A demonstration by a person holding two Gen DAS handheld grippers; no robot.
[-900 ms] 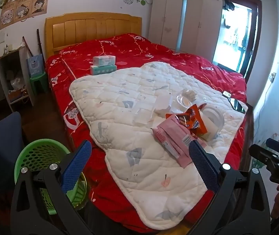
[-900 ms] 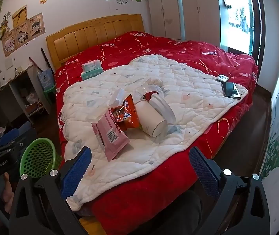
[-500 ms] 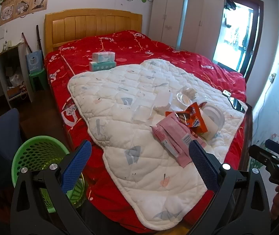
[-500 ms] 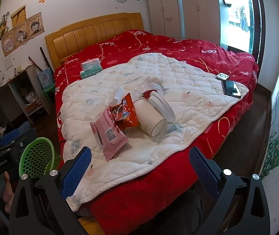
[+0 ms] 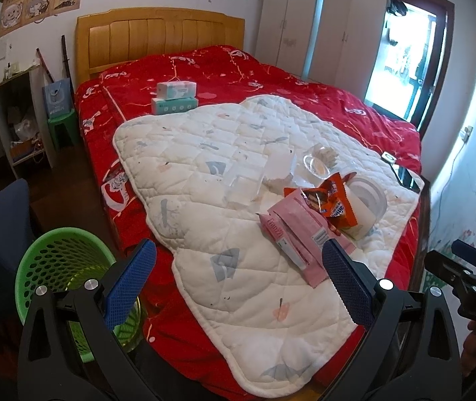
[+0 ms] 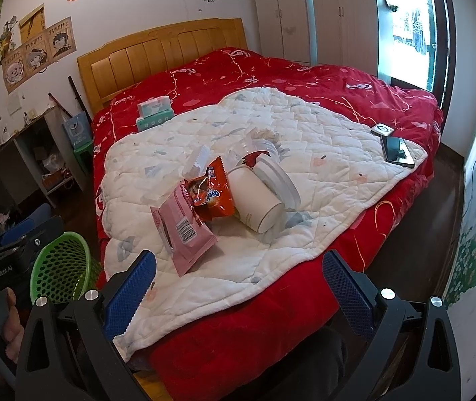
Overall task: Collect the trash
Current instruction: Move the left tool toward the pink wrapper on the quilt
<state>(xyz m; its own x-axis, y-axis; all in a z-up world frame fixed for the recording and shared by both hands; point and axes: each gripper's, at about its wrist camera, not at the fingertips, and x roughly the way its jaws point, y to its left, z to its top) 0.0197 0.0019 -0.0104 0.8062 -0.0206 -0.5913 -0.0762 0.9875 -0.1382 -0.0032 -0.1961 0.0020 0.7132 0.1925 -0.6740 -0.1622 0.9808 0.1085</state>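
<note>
Trash lies in a heap on the white quilt (image 5: 204, 173) (image 6: 321, 140): a pink wrapper (image 5: 299, 230) (image 6: 182, 230), an orange snack bag (image 5: 333, 200) (image 6: 212, 190), a tipped white cup (image 5: 366, 204) (image 6: 254, 200), clear plastic lids (image 5: 316, 163) (image 6: 254, 148) and flat white packets (image 5: 278, 167). A green mesh basket (image 5: 60, 267) (image 6: 60, 267) stands on the floor left of the bed. My left gripper (image 5: 236, 284) is open near the bed's front corner, short of the heap. My right gripper (image 6: 238, 287) is open too, over the quilt's front edge, nothing between its fingers.
Two tissue boxes (image 5: 175, 97) (image 6: 155, 112) sit on the red bedspread (image 5: 304, 93) near the wooden headboard. A phone (image 6: 397, 152) and a small white device (image 6: 382, 130) lie at the quilt's right corner. A shelf unit and green stool (image 5: 62, 127) stand left; wardrobes stand at the back.
Both views have crept slightly closer to the bed and tilted a little downward. Nothing on the bed has moved, and both grippers stay wide open.
</note>
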